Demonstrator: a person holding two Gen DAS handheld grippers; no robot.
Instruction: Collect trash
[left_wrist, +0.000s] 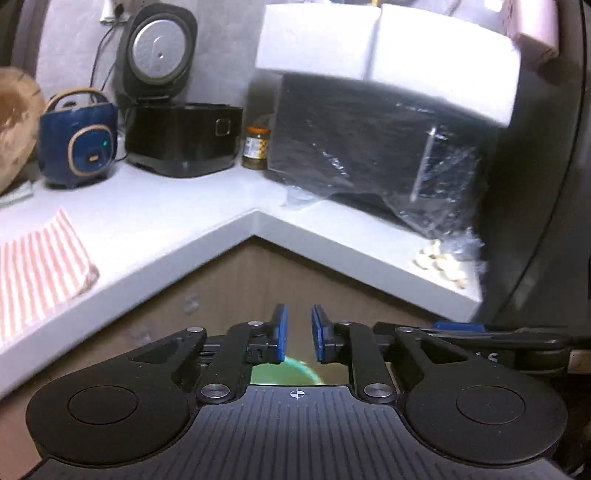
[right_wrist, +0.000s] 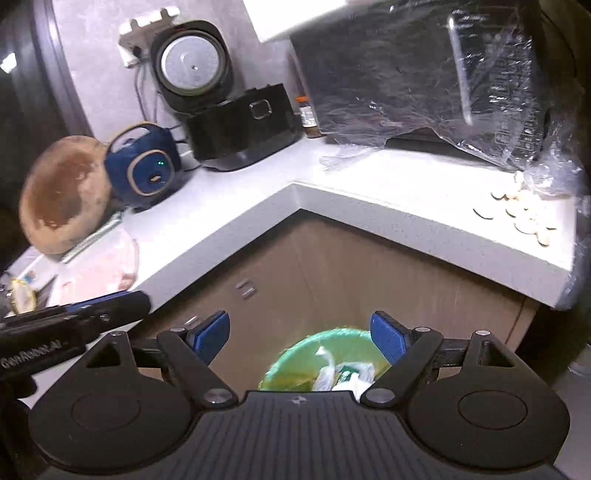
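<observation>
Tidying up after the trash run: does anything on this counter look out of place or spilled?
Yes. Pale loose pieces, maybe garlic cloves, lie scattered near the counter's right end beside torn clear plastic wrap trailing off the black appliance. The black cooker's lid stands open.

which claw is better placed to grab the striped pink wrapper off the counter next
Probably left. The striped wrapper lies on the counter on its side, and the left claw holds nothing. The right claw is empty too, but farther from it, above the green bin.

White L-shaped countertop (right_wrist: 229, 218), grey wall (right_wrist: 96, 74), brown cabinets (right_wrist: 332, 273) below.
</observation>
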